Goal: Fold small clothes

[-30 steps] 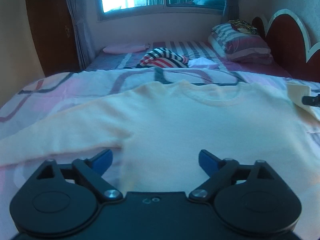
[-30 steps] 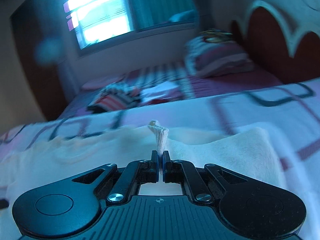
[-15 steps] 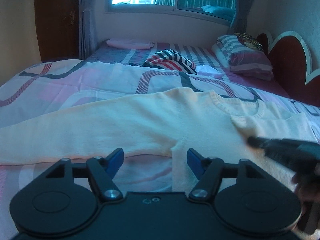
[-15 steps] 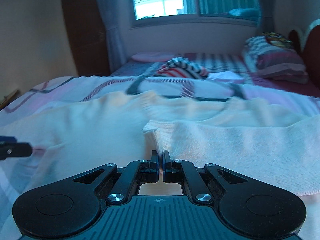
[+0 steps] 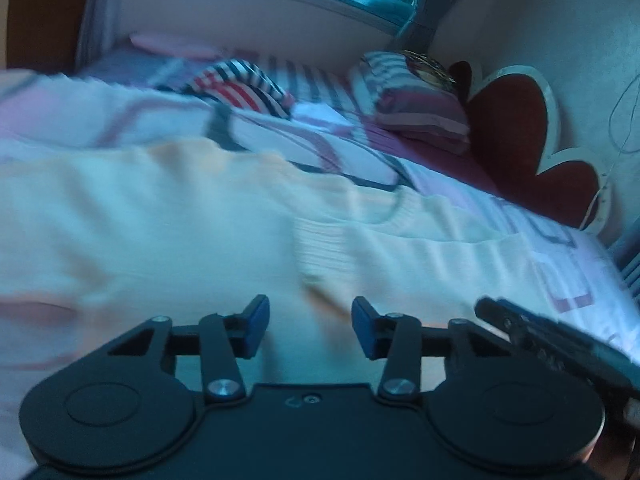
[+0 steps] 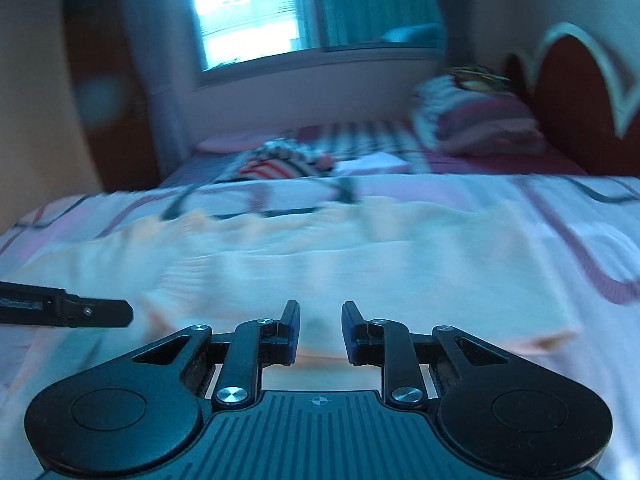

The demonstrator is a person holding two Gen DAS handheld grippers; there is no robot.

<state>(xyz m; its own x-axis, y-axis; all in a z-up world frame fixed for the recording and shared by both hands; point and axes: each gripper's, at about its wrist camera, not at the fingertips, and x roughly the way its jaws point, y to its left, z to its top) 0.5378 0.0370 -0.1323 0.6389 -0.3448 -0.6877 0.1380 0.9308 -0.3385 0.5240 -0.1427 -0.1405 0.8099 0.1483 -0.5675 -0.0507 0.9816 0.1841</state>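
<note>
A cream long-sleeved sweater [image 5: 192, 216] lies flat on the bedspread, with one sleeve folded across its body; its ribbed cuff [image 5: 320, 248] rests near the neckline. The sweater also shows in the right wrist view [image 6: 340, 256]. My left gripper [image 5: 308, 326] is open and empty just above the sweater's near edge. My right gripper [image 6: 320, 330] is open and empty over the folded sleeve. Each gripper's fingers show in the other's view, the right one [image 5: 520, 324] at the right and the left one [image 6: 88, 312] at the left. Both views are blurred.
The bedspread [image 6: 560, 216] is white and pink with dark lines. A striped garment [image 5: 244, 92] and a white folded item [image 6: 372, 164] lie farther back. Striped pillows [image 5: 412, 96] lean by the red headboard [image 5: 516, 128]. A window [image 6: 256, 16] and a wooden wardrobe [image 6: 104, 92] are behind.
My right gripper has let go of the sleeve cuff and opened; the sleeve now lies across the sweater. Both grippers have shifted, and the left one has turned towards the right.
</note>
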